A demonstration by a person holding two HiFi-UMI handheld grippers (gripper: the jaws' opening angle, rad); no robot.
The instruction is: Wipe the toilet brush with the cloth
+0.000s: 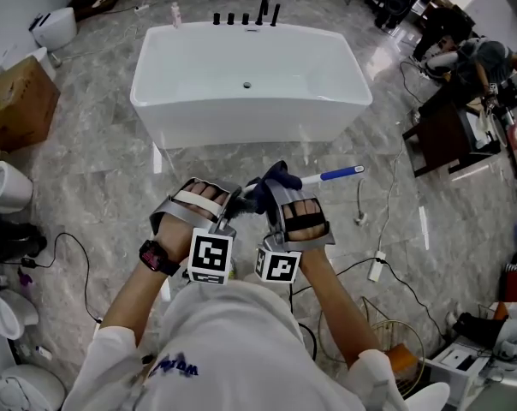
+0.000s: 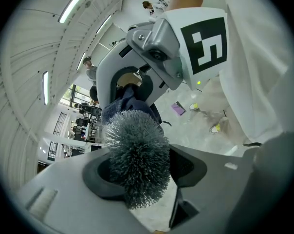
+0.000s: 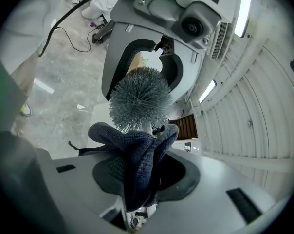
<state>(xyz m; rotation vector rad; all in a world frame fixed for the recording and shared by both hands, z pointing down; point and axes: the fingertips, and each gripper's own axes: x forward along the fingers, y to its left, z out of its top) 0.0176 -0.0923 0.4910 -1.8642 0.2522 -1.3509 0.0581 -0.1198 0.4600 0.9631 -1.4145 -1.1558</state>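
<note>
Left gripper view shows the left gripper (image 2: 139, 186) with its jaws drawn in around the grey bristle head of the toilet brush (image 2: 137, 147), seemingly clamping it. Facing it, the right gripper (image 3: 142, 191) pinches the dark blue cloth (image 3: 137, 155) between its pads, the cloth bunched against the brush's stem just below the bristles.

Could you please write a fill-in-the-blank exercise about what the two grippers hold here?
The right gripper is shut on a dark blue ____.
Between the jaws of the left gripper sits the bristle head of a toilet ____.
Beyond both grippers, on the floor, stands a white ____.
Missing words: cloth, brush, bathtub.
</note>
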